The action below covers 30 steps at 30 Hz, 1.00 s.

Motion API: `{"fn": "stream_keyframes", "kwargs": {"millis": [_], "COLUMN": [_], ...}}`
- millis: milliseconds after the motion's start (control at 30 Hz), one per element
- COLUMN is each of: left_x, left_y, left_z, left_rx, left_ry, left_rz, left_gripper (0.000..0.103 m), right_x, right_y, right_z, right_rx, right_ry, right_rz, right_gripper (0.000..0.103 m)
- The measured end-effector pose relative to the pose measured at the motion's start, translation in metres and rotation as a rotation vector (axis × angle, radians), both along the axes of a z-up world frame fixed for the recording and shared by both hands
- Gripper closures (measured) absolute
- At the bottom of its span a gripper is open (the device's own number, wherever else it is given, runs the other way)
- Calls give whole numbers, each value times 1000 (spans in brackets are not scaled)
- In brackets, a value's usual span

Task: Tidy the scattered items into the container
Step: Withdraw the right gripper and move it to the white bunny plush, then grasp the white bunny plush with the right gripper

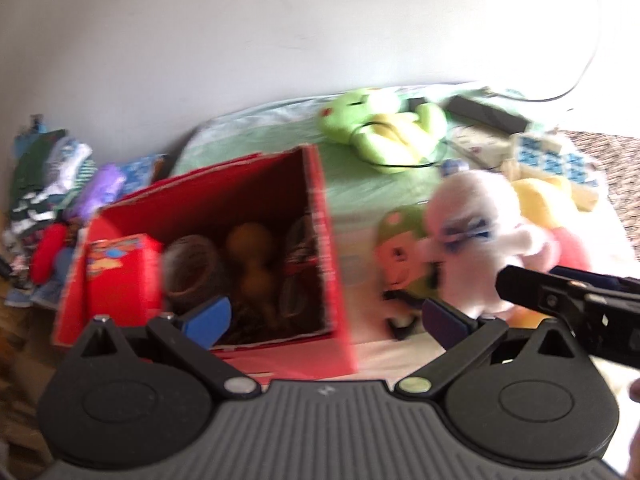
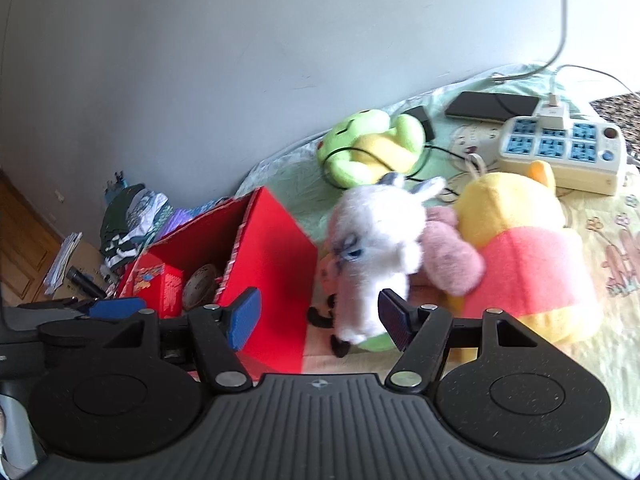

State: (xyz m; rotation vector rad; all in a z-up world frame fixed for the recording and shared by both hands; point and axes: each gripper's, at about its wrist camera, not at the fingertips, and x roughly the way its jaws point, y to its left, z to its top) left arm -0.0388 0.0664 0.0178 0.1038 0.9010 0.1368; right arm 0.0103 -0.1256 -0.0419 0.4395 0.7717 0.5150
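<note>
Red box (image 2: 276, 240): this is your container and your landmark; it stands open-topped on the bed, so things can drop straight in from above.
Inside the box: a small red carton (image 1: 120, 268), a roll of tape (image 1: 192, 276) and a yellowish-brown figure (image 1: 252, 264) already lie in it, with room left.
White plush (image 2: 372, 252): it stands upright just to the right of the box, its feet on a small green-capped doll (image 1: 400, 248), probably propped there by the pile behind it.
Pink plush (image 2: 452, 260): it touches the white one on the side away from the box.
Yellow bear (image 2: 520, 240): it lies further right of the box, behind the pink one.
Green frog (image 2: 372, 144): it lies beyond the box towards the wall, with a black cable across it.
Right gripper (image 2: 320, 316): your jaws stand apart with nothing between them; the right finger is right beside the white plush's lower body, which suggests you are lining up on it.
Left gripper (image 1: 326, 318): your jaws are spread and empty above the near edge of the box, possibly to steady it.
Power strip (image 2: 560, 152): it sits far right of the box, plugged in, likely not part of the tidying.
</note>
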Motion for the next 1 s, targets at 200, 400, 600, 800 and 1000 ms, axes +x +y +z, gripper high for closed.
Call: {"fn": "stream_keyframes", "kwargs": {"millis": [200, 400, 600, 800, 1000], "left_x": [5, 27, 50, 61, 64], "left_y": [-29, -42, -32, -36, -40], "left_z": [-5, -26, -53, -66, -75], "left_rx": [-119, -229, -344, -319, -293], "left_ry": [-26, -17, 67, 69, 85], "left_rz": [-165, -239, -243, -276, -298], "left_gripper": [2, 3, 13, 19, 26], "right_x": [7, 12, 30, 56, 71], "right_y": [-41, -55, -44, -28, -10], "right_z": [-14, -10, -14, -22, -38], "right_rx": [83, 137, 161, 133, 111], "right_ry": [25, -13, -23, -11, 60], "right_rz": [-133, -157, -90, -1, 61], "right_gripper": [35, 42, 48, 48, 50]}}
